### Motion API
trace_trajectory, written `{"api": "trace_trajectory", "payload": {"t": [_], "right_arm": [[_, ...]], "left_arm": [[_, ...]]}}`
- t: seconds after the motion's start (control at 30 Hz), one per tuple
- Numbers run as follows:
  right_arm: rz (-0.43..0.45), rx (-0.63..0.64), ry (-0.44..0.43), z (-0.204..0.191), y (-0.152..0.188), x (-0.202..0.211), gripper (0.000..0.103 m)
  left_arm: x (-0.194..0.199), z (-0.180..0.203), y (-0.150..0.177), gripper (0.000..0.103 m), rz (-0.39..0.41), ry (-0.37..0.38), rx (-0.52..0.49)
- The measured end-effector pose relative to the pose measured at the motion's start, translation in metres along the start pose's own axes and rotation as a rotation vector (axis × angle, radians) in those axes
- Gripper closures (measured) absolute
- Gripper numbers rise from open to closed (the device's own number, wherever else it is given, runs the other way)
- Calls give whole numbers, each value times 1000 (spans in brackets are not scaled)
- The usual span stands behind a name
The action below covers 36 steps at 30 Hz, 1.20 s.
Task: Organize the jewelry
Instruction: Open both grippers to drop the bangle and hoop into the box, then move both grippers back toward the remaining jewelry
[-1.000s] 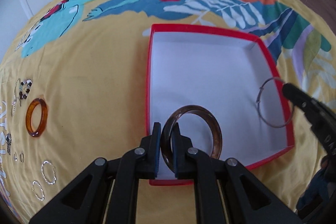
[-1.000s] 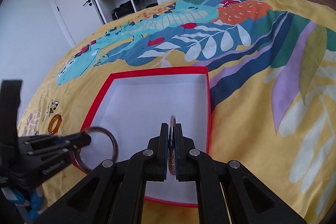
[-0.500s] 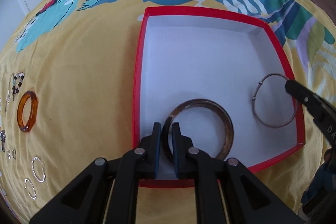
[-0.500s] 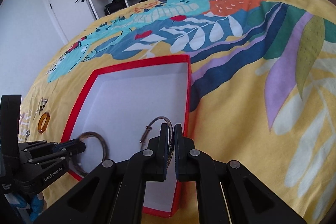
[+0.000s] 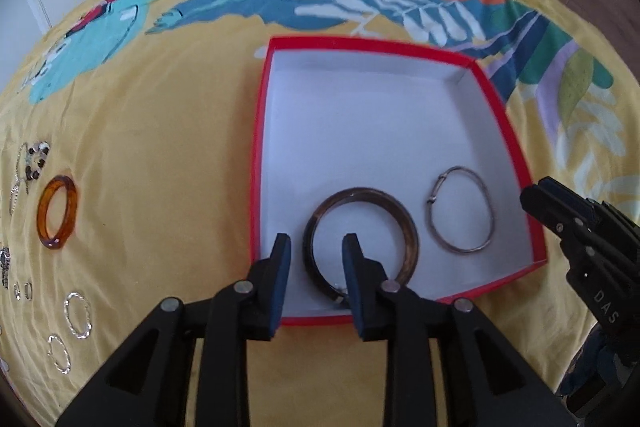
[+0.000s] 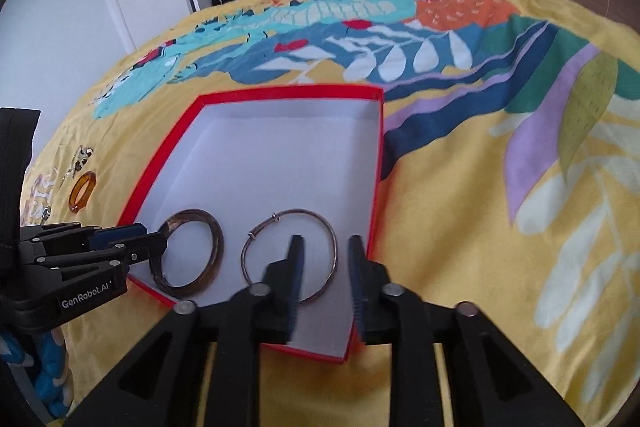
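Both claws just parted: left claw (image 5: 316, 241) straddles brown bangle (image 5: 362, 241); right claw (image 6: 325, 243) straddles wire bangle (image 6: 290, 255).

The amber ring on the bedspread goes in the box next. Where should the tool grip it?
Judging by its pose, come from above: the amber ring lies flat on the bedspread. Put one finger inside the hole and one outside, pinching the band on its right side, away from the beads.

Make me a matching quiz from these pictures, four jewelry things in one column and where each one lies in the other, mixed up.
Things:
1. dark brown bangle
2. thin silver bangle
3. orange ring
4. left gripper

Places:
A. on the bedspread, outside the box
B. in the red box, nearer its right wall
C. open, astride a bangle's rim
D. in the box, nearer its left wall

Pairs: 1-D, 2-B, 3-A, 4-C
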State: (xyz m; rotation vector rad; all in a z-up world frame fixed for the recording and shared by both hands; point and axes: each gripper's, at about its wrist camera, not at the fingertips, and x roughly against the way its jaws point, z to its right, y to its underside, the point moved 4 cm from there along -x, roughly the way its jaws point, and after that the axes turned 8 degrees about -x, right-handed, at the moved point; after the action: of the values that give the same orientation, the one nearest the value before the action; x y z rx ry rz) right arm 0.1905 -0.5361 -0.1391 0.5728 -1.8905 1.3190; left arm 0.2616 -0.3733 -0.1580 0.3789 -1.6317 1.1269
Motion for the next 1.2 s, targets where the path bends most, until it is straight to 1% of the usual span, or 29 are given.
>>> {"api": "trace_trajectory", "payload": {"t": [0.07,0.13,0.27,0.33,0.47,0.53,0.6,0.8,0.9,1.03,1.13,1.2], "right_arm": [[25,-3,0,-3,-3,16,74],[42,-7,-11,-8,-4,29,73],[62,9,-54,-36,-1,51,72],[62,17,-77,-50,2,58,72],[52,40,-139,-89,14,70,72],[37,52,-167,-106,21,71,72],[24,75,-191,-128,29,72,72],[-47,141,-287,-197,58,62,72],[-90,176,-332,-232,75,53,72],[-158,206,-382,-271,96,35,72],[-201,212,-405,-292,106,21,72],[-225,219,-416,-306,111,11,68]], "left_arm": [[18,-3,0,77,41,19,8],[32,-8,3,76,63,29,15],[60,-26,16,76,89,6,12],[73,-41,26,76,87,-10,18],[98,-83,59,76,98,-73,51],[107,-106,76,76,91,-97,80],[117,-137,98,76,85,-134,122],[130,-226,167,76,40,-228,273],[134,-263,196,76,22,-259,341],[133,-299,215,76,9,-279,414],[130,-316,218,76,9,-280,445],[124,-326,215,76,11,-267,459]]}}
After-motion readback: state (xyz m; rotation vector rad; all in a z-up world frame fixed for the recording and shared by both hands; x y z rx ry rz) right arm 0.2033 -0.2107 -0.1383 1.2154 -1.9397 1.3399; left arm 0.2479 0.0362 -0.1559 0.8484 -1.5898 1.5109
